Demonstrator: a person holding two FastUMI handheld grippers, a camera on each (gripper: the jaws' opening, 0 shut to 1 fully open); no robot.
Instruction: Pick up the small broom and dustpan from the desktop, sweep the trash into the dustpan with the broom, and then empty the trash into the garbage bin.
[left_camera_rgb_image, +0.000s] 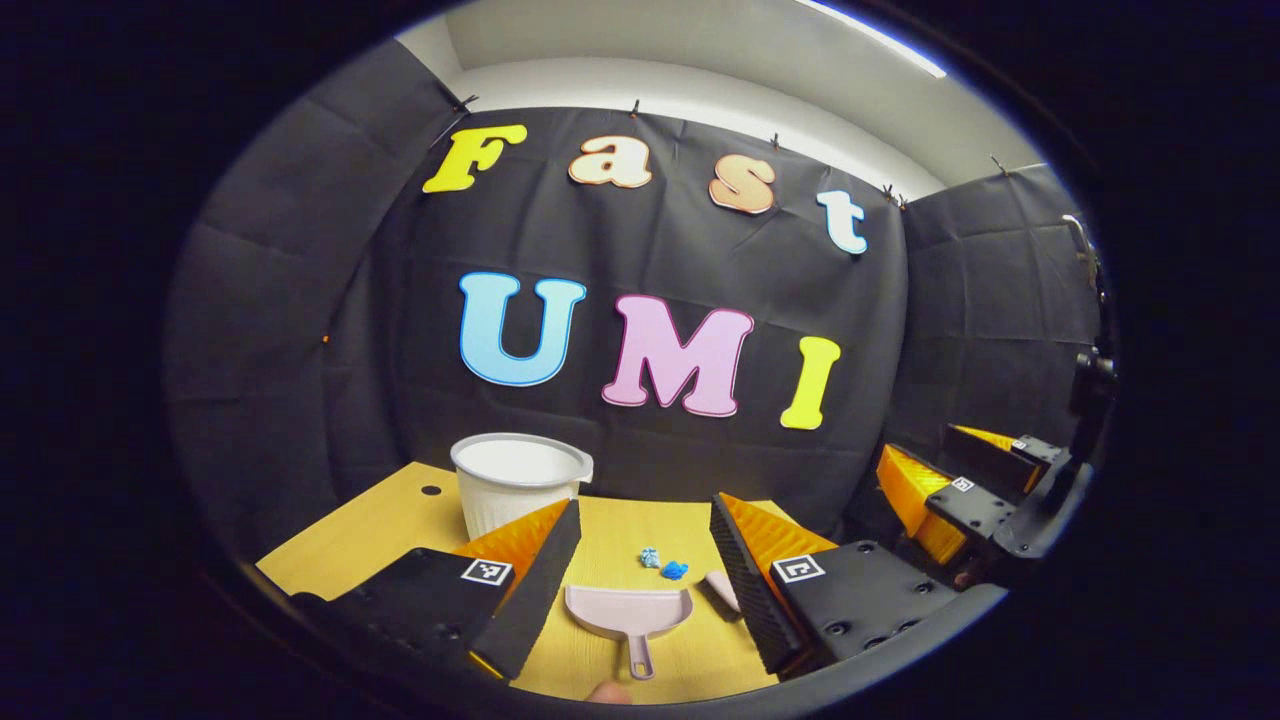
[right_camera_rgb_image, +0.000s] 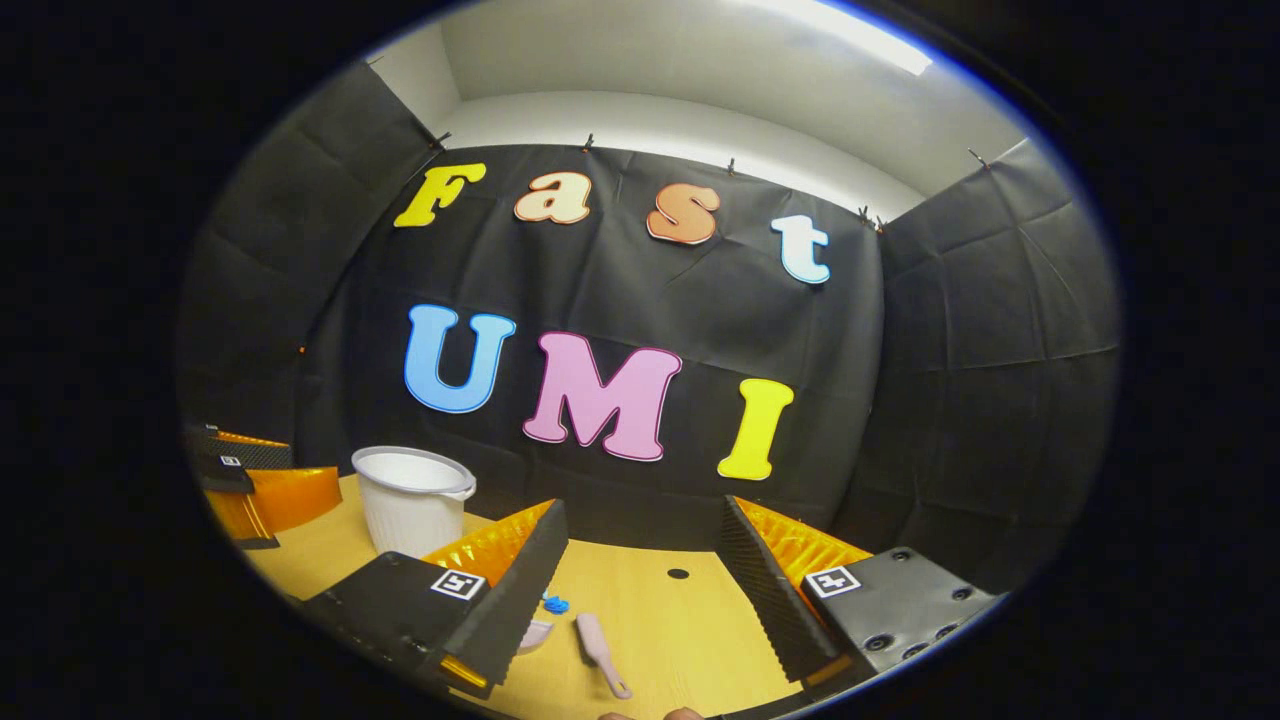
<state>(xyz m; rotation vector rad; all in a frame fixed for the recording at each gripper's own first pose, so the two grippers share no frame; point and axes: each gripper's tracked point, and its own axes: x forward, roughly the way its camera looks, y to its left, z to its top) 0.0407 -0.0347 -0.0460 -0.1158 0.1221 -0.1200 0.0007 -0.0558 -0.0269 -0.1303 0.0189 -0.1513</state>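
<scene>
In the left gripper view, a pink dustpan (left_camera_rgb_image: 628, 612) lies flat on the wooden desk (left_camera_rgb_image: 380, 520), its handle toward me, between the fingers of my open left gripper (left_camera_rgb_image: 645, 515), which hovers above it. Two small scraps of trash, a pale one (left_camera_rgb_image: 650, 557) and a blue one (left_camera_rgb_image: 674, 570), lie just beyond its mouth. The pink broom (left_camera_rgb_image: 722, 590) peeks out by the right finger. In the right gripper view, the broom (right_camera_rgb_image: 598, 640) lies on the desk below my open right gripper (right_camera_rgb_image: 642, 515), with the blue scrap (right_camera_rgb_image: 556, 604) and the dustpan's edge (right_camera_rgb_image: 535, 635) to its left.
A white ribbed garbage bin (left_camera_rgb_image: 517, 482) stands at the back left of the desk, also seen as the bin (right_camera_rgb_image: 412, 497) in the right gripper view. The right gripper (left_camera_rgb_image: 960, 495) hangs off the desk's right side. The desk has a cable hole (right_camera_rgb_image: 678, 574).
</scene>
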